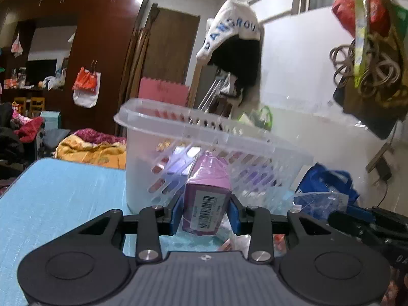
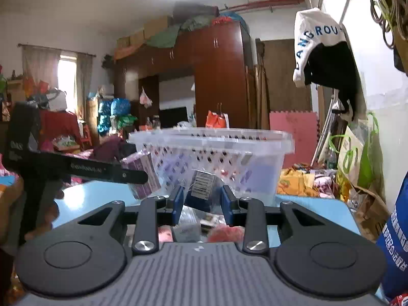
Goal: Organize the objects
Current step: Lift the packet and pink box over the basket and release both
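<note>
- One clear plastic basket (image 1: 204,137) with slotted walls stands on the light blue table (image 1: 58,191); both views show it, and purple packs can be made out through its slots.
- Two grippers, each pinching one thing, both in front of the basket and outside it.
- The left gripper (image 1: 205,213) has its blue pads pressed on a purple box (image 1: 206,204) in clear wrap, barcode end toward the camera, held above the table just before the basket wall.
- The right gripper (image 2: 201,202) is pinched on a dark blue packet (image 2: 201,191) in clear wrap with a white barcode label, close to the basket's near wall.
- Only the right wrist view shows the left gripper from the side, its black finger across the purple box (image 2: 142,176), with part of a hand (image 2: 15,204) at the left edge.
- Only the left wrist view shows a blue bag (image 1: 329,188) lying to the right of the basket.
- Small packets (image 2: 196,227) lie on the table under the right gripper; how many I cannot tell.
</note>
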`<state>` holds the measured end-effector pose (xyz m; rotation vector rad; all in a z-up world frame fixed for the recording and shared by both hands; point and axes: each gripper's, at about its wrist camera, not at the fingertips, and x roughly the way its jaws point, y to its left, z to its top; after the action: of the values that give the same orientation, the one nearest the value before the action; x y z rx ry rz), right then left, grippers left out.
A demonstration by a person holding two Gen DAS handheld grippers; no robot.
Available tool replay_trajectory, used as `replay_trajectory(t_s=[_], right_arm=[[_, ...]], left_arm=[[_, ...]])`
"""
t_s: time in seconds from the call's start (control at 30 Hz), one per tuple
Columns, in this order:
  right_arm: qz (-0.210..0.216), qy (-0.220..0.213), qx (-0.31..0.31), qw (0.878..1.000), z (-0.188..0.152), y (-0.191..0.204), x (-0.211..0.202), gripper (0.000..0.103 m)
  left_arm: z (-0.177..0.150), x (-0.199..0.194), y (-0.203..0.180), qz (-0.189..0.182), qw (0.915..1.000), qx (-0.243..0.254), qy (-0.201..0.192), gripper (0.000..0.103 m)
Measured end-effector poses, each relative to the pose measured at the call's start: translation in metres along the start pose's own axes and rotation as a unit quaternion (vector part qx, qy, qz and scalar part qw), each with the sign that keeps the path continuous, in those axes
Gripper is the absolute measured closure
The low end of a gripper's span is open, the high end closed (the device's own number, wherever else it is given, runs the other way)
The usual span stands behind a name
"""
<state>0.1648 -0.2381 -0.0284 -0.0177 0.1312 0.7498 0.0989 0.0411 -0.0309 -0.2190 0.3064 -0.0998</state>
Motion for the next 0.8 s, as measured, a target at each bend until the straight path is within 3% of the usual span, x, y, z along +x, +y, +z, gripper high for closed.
replay_trajectory(t_s=[0.13,0.27,0.33,0.43,0.57,0.6,0.63,0.67,0.7,0.8], right_arm=[[0.006,-0.029,-0.01,0.999,0.017,0.004,-0.02,0.068],[0.008,-0.052,-0.019,0.998,0.048,0.006,-0.025,0.068],[0.024,-0.055,-0.009,0.998,0.067,0.001,-0.017,0.068],[0.041,-0.049,-0.004,0.998,0.093,-0.005,0.01,0.068],[0.068,-0.02,-0.003,0.997,0.114,-0.009,0.054,0.067],[0.077,-0.007,-0.002,0.997,0.115,-0.009,0.067,0.064],[0.079,0.002,-0.002,0.997,0.115,-0.009,0.077,0.059],[0.072,0.019,-0.011,0.997,0.114,-0.009,0.09,0.038],[0.058,0.035,-0.021,0.997,0.112,-0.008,0.098,0.024],[0.029,0.041,-0.046,0.998,0.102,-0.004,0.097,0.014]], left_arm=[[0.007,-0.019,-0.002,-0.019,0.9995,0.0,-0.027,0.062],[0.041,-0.04,-0.008,-0.05,0.9972,-0.007,-0.054,0.062],[0.061,-0.041,-0.011,-0.046,0.9968,-0.005,-0.065,0.062],[0.097,-0.023,-0.012,-0.037,0.9973,-0.005,-0.063,0.062],[0.129,0.023,0.003,-0.014,0.9987,-0.041,-0.025,0.061],[0.132,0.035,0.004,-0.003,0.9993,-0.036,-0.011,0.057],[0.132,0.048,0.004,0.004,0.9996,-0.026,0.008,0.04],[0.13,0.06,0.005,0.011,0.9993,-0.019,0.029,0.034],[0.127,0.067,0.008,0.028,0.9986,-0.022,0.039,0.033],[0.117,0.055,0.012,0.035,0.9989,-0.017,0.027,0.033]])
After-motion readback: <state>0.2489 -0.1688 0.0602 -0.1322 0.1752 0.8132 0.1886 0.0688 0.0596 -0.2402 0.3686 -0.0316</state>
